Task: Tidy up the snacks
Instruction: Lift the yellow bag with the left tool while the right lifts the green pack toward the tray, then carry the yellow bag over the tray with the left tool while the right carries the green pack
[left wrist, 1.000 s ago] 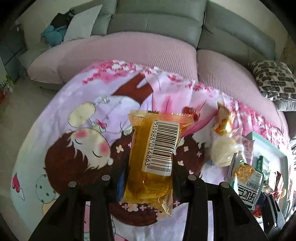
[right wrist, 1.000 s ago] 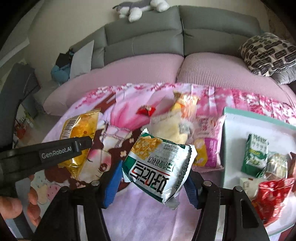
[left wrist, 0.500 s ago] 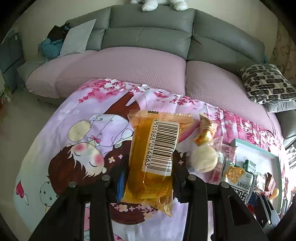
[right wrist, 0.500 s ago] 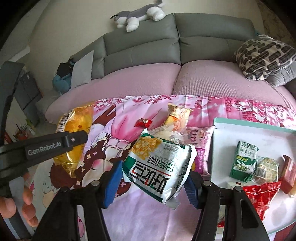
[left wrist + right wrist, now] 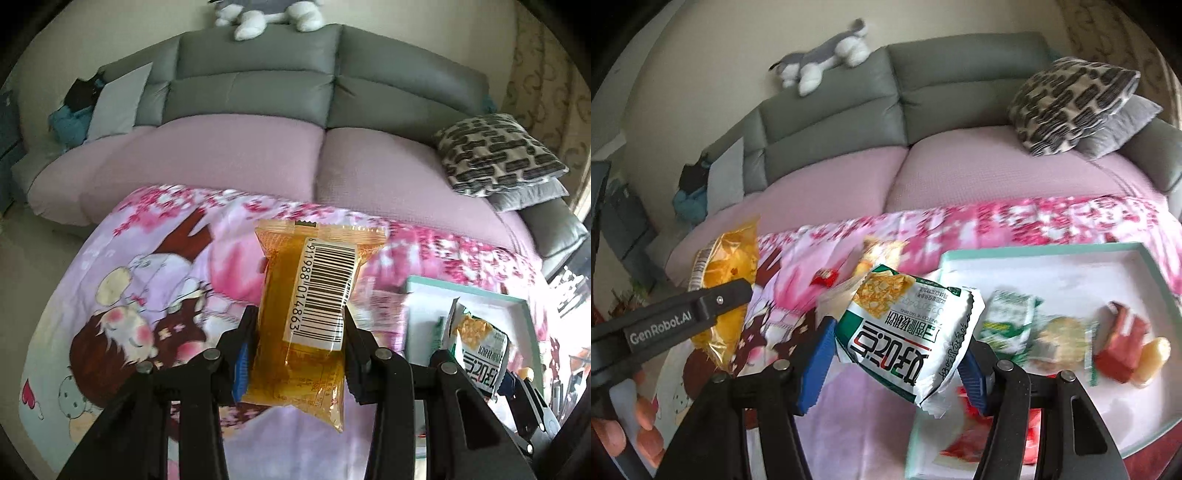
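On your left, your left gripper (image 5: 297,341) has its jaws pinched narrow on a translucent orange plastic snack packet (image 5: 308,314) with a white barcode label, held in the air above the pink cartoon-printed cloth (image 5: 155,280); to the right, your right gripper (image 5: 899,352) clamps wider on a crinkly green-and-white foil snack bag (image 5: 910,332), hanging just at the near left rim of the shallow white tray with a teal edge (image 5: 1148,254). You look to be mid-carry, bringing both packs to that tray; next, lower each onto a bare white patch, clear of the packs already there, then release. Blur smears the tray's contents and the loose snacks behind your bag
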`<state>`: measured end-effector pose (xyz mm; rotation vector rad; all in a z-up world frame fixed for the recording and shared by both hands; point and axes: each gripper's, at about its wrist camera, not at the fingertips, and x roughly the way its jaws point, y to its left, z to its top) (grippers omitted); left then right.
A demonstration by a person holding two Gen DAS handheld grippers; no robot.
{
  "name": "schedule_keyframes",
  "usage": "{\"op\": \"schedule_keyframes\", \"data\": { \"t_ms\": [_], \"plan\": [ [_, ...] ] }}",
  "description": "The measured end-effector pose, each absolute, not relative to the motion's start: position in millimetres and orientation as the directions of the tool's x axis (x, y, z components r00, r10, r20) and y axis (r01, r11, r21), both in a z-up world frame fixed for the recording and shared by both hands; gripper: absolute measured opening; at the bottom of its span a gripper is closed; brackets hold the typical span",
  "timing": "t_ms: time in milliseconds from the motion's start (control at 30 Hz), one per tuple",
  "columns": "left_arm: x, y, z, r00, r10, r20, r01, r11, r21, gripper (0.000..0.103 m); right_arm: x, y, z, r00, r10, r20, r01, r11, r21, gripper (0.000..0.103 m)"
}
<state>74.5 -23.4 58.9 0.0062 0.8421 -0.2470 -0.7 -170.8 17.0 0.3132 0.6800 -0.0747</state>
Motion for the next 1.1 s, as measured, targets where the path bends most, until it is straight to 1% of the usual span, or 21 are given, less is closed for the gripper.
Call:
{"op": "schedule_keyframes", "data": {
  "t_ms": [200, 400, 633, 833, 1100],
  "plan": [
    [65, -61, 62, 0.631, -0.254, -0.733, 0.290, 0.954, -0.080, 0.043, -16, -211, 24, 0.783, -0.065, -0.619, 0.267, 0.933, 0.241, 0.065],
    [55, -101, 60, 0.621, -0.283, -0.731, 0.362, 0.931, -0.054, 0.043, -35, -255, 26, 0.781, -0.134, -0.610, 0.362, 0.893, 0.267, 0.065],
    [45, -145, 52, 0.590, -0.312, -0.745, 0.430, 0.902, -0.038, 0.043, -50, -297, 20, 0.744, -0.205, -0.636, 0.463, 0.845, 0.269, 0.065],
    [39, -172, 41, 0.564, -0.315, -0.763, 0.463, 0.886, -0.024, 0.043, -54, -311, 10, 0.708, -0.239, -0.664, 0.501, 0.833, 0.234, 0.065],
    [43, -195, 31, 0.556, -0.306, -0.773, 0.487, 0.873, 0.005, 0.043, -55, -328, -3, 0.689, -0.237, -0.684, 0.530, 0.809, 0.253, 0.065]
  ]
}}
